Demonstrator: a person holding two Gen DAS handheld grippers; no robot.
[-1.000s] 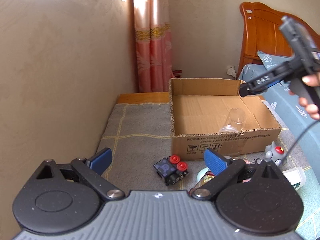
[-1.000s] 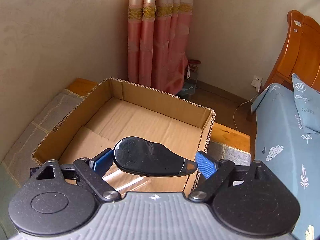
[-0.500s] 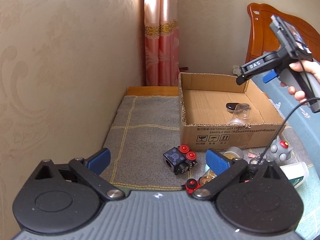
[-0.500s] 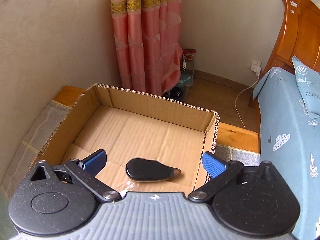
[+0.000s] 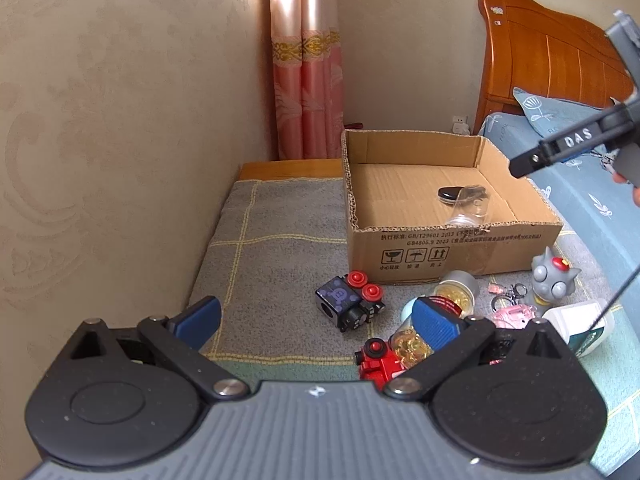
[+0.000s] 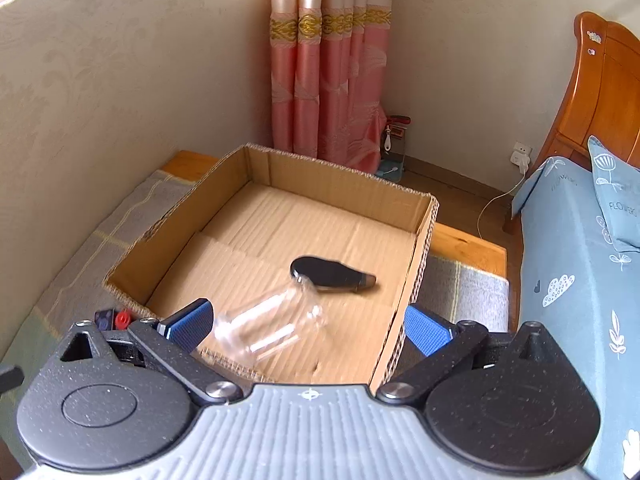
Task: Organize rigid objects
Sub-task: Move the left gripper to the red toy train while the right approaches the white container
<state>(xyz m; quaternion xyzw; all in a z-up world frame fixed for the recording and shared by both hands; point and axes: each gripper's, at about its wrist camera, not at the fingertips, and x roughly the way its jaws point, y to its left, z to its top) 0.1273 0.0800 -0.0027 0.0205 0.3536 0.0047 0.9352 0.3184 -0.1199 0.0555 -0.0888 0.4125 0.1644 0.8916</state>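
While your left gripper (image 5: 316,320) hangs with its two blue pads spread wide and nothing between them, your right gripper (image 6: 308,322) is just as wide apart and empty above the near right corner of the cardboard box (image 6: 336,178). Inside that one box lie two things: a black flat case (image 6: 330,274) near the right wall and a clear glass (image 6: 272,330) on its side, touching or nearly touching the case. Most of the box floor to the left and toward the far wall is bare cardboard, so you have open room there; the four walls stand upright with rough corrugated rims. Outside, on the grey checked mat (image 5: 272,240), the left wrist view counts one black cube toy with two red knobs (image 5: 350,298), one red toy (image 5: 378,360), two jars of gold coins (image 5: 456,292), one partly behind your right pad, one grey figurine (image 5: 554,280), one white bottle (image 5: 580,322) and a pink keychain cluster (image 5: 510,308). These crowd the strip just before the box's front wall, while the mat to the left, toward the wall, is free. Only the left view shows this pile and your right gripper from outside, at the frame's right edge; only the right view shows the glass and case close up, and the box's right rim running between its pads.
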